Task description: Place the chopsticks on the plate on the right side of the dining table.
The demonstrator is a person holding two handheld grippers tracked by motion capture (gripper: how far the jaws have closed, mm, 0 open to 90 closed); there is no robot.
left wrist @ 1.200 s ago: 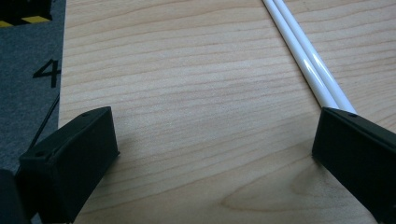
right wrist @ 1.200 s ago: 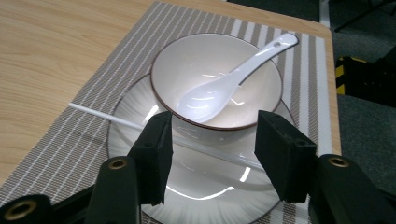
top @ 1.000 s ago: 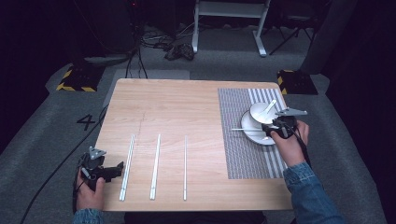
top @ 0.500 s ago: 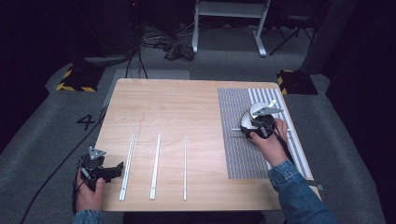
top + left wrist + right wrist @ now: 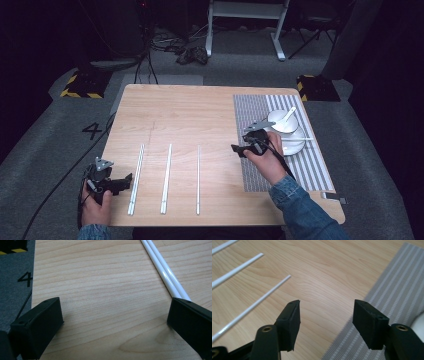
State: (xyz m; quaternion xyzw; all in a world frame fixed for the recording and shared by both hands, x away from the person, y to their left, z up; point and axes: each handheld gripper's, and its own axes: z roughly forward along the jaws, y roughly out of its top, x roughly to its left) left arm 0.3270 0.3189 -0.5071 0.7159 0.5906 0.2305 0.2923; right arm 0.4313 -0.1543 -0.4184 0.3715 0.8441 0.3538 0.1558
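Note:
My right gripper [image 5: 239,145] hovers over the left edge of the grey striped placemat [image 5: 260,167], pointing left toward a single white chopstick [image 5: 198,175]. Its jaws have just been opening and stand open with nothing between them [image 5: 325,312]. That chopstick [image 5: 254,306] lies ahead to the left in the right gripper view. My left gripper [image 5: 127,182] rests at the table's front left corner, open and empty [image 5: 113,307]. A pair of white chopsticks [image 5: 163,273] runs past its right jaw. A second pair [image 5: 166,175] lies in the middle.
A white bowl with a spoon [image 5: 283,121] and a white plate [image 5: 296,146] stand on the placemat behind my right hand. The wooden table [image 5: 180,115] stands on grey carpet; a white stand's legs [image 5: 245,30] rise beyond its far edge.
My right hand has moved left from the bowl to the placemat's left edge, its jaws now wider apart. The left gripper has stayed where it was.

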